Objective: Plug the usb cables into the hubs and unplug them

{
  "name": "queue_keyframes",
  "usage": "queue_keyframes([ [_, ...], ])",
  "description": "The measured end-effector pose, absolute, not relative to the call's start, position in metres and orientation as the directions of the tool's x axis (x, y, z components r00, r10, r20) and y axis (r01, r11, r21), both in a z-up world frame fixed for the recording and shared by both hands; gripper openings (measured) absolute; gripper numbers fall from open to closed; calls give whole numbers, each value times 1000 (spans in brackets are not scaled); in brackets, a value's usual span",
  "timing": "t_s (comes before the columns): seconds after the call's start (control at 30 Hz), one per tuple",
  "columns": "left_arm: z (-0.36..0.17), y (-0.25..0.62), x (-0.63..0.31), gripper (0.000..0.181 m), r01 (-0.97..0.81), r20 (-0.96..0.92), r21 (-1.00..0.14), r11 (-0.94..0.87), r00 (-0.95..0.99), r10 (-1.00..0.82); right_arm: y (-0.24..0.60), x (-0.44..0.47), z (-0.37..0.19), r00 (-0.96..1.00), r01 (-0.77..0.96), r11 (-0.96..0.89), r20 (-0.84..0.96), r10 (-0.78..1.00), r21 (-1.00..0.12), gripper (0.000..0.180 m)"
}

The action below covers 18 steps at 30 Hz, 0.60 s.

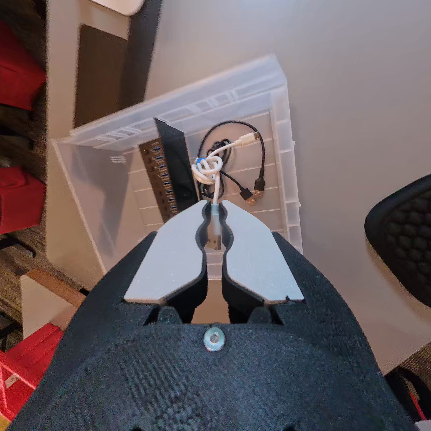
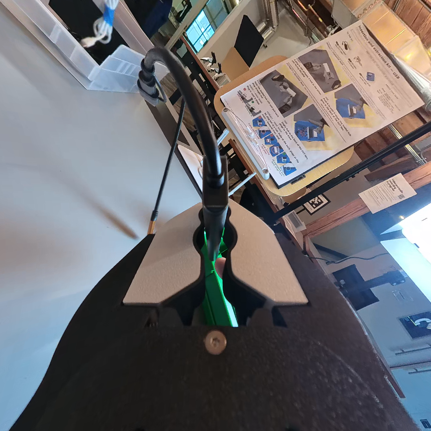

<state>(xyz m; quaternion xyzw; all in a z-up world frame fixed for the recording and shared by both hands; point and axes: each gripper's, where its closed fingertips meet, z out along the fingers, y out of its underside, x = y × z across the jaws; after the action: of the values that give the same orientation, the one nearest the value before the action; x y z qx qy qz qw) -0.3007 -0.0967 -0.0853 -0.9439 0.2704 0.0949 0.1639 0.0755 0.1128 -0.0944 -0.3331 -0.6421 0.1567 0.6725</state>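
In the left wrist view my left gripper (image 1: 214,203) is shut on a white USB cable just behind its metal USB-A plug (image 1: 215,242), which points back toward the camera. The cable's coil (image 1: 207,168), bound with a blue tie, hangs over a clear plastic bin (image 1: 283,149). In the bin lie a black hub with a row of blue ports (image 1: 162,177), a second black block (image 1: 177,161) and black cables with USB-A plugs (image 1: 258,185). My right gripper (image 2: 214,207) is shut on a slim black hub (image 2: 214,186). Its thick black lead (image 2: 186,88) arcs up to a strapped bundle (image 2: 149,81).
Both grippers are above a white table (image 1: 349,93). A black mesh chair (image 1: 405,238) stands at its right edge, with red bags (image 1: 18,70) on the left. In the right wrist view a clear bin (image 2: 77,53) sits far left and an instruction sheet on a board (image 2: 314,100) stands beyond the table. One gripper's finger ends stand about 45 cm off the other's.
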Motion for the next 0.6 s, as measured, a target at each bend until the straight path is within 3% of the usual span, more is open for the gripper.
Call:
queue_keyframes([
  [0.17,-16,-78,-273,7,-533,-307,-515,-671,846,-436,113,77,-92,131,211,732,761,636,-648,12],
  [0.3,-4,-62,-202,7,-547,-281,-680,-489,810,-515,112,77,-91,131,209,740,768,627,-639,11],
  [0.4,-42,-54,-136,7,-537,-227,-739,-408,768,-599,112,78,-88,141,211,744,773,619,-634,11],
  [0.6,-164,-62,-36,7,-670,-184,-657,-345,587,-789,122,83,-87,166,222,727,760,629,-650,11],
])
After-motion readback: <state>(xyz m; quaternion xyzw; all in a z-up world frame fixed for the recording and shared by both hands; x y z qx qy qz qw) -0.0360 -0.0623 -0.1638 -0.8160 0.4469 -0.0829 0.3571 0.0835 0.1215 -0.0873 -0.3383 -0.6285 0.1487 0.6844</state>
